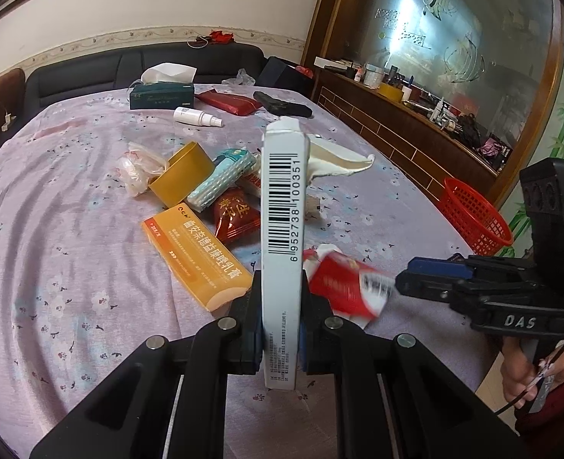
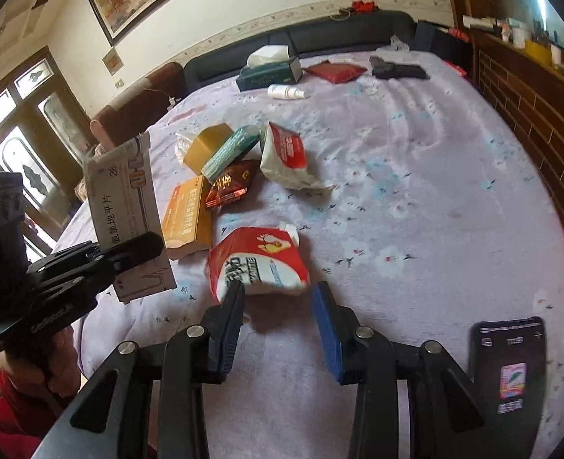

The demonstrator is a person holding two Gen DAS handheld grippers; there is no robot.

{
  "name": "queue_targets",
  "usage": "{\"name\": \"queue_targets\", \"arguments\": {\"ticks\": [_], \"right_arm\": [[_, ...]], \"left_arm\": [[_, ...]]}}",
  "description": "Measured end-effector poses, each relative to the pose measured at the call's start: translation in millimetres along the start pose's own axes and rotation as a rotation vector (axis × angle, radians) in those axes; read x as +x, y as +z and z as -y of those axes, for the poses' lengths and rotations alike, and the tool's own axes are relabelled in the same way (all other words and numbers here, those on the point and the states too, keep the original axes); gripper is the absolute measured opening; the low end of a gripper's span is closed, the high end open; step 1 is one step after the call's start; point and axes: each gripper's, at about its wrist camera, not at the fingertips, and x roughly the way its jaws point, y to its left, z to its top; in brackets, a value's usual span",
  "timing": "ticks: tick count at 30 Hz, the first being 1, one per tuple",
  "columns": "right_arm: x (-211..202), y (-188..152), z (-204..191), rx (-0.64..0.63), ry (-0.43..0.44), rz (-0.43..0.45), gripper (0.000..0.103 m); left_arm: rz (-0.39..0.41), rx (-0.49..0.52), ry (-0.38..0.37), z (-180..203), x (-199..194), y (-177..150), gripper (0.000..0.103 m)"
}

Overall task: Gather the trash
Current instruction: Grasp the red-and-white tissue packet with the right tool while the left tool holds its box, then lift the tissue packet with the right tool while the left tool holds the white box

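Note:
My left gripper [image 1: 282, 287] is shut on a white medicine box [image 1: 282, 206] with a barcode and holds it upright above the table; from the right wrist view the box [image 2: 125, 199] and the left gripper [image 2: 140, 248] show at the left. A red and white packet [image 2: 259, 260] lies on the flowered cloth just ahead of my right gripper [image 2: 278, 290], which is open, its left fingertip at the packet's near corner. In the left wrist view the right gripper [image 1: 402, 277] meets the blurred packet [image 1: 343, 283] at its right edge.
A trash pile lies mid-table: orange box [image 1: 197, 260], dark red snack packet [image 1: 236, 218], teal tissue pack [image 1: 224, 176], yellow box [image 1: 182, 176], white wrapper [image 1: 339, 160]. A red basket [image 1: 473, 214] stands off the right edge. A phone [image 2: 511, 367] lies near right.

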Motion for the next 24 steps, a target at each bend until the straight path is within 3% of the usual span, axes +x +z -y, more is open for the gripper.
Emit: {"name": "queue_targets", "arguments": {"ticks": [3, 5, 7, 8, 16, 20, 24], "right_arm": [[-1, 3, 7, 0.047, 0.062, 0.002, 0.048], [2, 7, 9, 0.064, 0.056, 0.010, 0.067], [10, 11, 7, 0.044, 0.052, 0.005, 0.081], [14, 12, 5, 0.035, 0.046, 0.000, 0.082], [58, 13, -31, -0.173, -0.056, -0.070, 0.081], [64, 8, -35, -0.198, -0.084, -0.082, 0.063], [59, 6, -28, -0.174, -0.071, -0.076, 0.054]], "left_arm": [[0.006, -0.003, 0.000, -1, -2, 0, 0.013], [0.009, -0.003, 0.000, -1, -3, -1, 0.013], [0.012, -0.002, 0.004, -1, -4, -2, 0.013], [0.012, -0.002, 0.005, -1, -5, -3, 0.013], [0.017, -0.010, 0.012, -6, -10, -3, 0.013], [0.015, -0.016, 0.013, -7, -10, -5, 0.013], [0.010, -0.018, 0.012, -7, -9, -6, 0.013]]}}
